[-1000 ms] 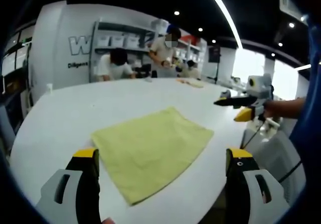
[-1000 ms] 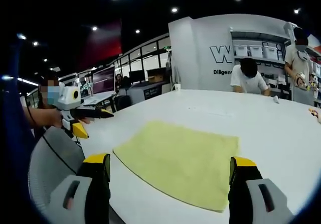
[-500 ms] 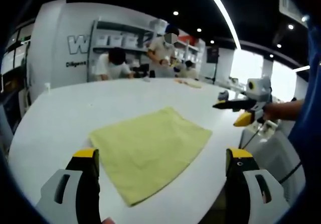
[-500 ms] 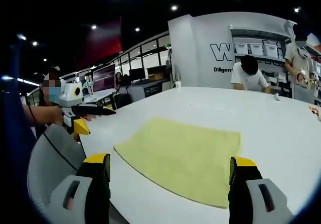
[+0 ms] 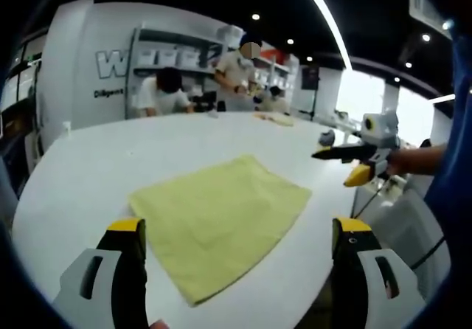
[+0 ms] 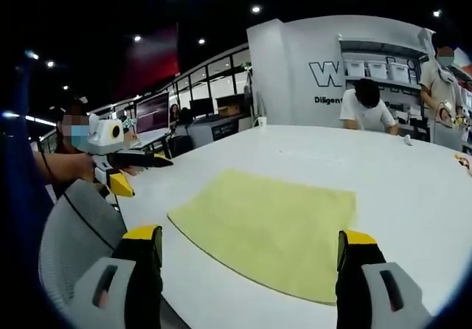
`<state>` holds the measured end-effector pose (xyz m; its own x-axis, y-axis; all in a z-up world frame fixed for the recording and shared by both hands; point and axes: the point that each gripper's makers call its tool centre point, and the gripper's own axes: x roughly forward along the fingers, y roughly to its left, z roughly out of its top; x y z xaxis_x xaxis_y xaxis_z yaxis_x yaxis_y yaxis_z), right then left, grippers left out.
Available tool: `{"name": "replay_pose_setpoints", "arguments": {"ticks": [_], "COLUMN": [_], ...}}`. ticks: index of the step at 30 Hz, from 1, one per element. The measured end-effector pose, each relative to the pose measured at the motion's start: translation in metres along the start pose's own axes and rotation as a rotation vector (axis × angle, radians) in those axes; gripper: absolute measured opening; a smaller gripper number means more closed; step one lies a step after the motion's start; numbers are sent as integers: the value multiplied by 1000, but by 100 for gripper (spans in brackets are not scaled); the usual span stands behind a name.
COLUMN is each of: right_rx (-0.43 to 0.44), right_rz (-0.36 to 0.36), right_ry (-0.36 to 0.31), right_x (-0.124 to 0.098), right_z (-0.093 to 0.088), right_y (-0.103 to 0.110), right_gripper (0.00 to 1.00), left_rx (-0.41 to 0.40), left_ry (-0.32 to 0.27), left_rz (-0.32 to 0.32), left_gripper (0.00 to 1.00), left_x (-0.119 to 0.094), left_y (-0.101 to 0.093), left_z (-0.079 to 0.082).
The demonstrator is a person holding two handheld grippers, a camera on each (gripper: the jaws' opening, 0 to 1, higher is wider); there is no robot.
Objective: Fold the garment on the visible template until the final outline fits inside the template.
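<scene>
A yellow cloth [image 5: 221,215] lies flat in a rough rectangle on the white table [image 5: 96,159], near its front edge. My left gripper [image 5: 240,227] stands open above the near edge of the cloth, nothing between its jaws. To the right, a hand holds my right gripper [image 5: 348,163] in the air beyond the table edge, its jaws apart. In the right gripper view the same cloth [image 6: 273,222] lies ahead on the table [image 6: 413,189], and my right gripper [image 6: 251,239] is open over its near edge. My left gripper [image 6: 133,172] hovers at the left, off the table.
Two people [image 5: 166,93] stand at the table's far side before white shelves [image 5: 177,52]. Small items [image 5: 280,120] lie at the far right of the table. A grey chair back [image 6: 74,233] is close at the lower left, beside the table edge.
Both views have shifted slightly with the hands. The cloth lies as before, and both grippers stay open and apart from it.
</scene>
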<state>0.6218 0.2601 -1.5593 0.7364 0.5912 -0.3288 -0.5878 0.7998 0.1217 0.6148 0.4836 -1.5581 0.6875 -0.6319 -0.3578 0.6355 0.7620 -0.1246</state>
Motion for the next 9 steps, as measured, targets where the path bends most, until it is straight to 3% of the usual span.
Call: {"name": "replay_pose_setpoints", "arguments": {"ticks": [9], "right_rx": [7], "right_rz": [1], "right_ry": [18], "right_x": [1], "right_z": [-8], "right_y": [9], "right_gripper": [99], "left_rx": [-10], "left_ry": [-1], "left_rz": [-22], "left_gripper": [99], "left_x": [2], "left_y": [1], "left_z": [-2]}}
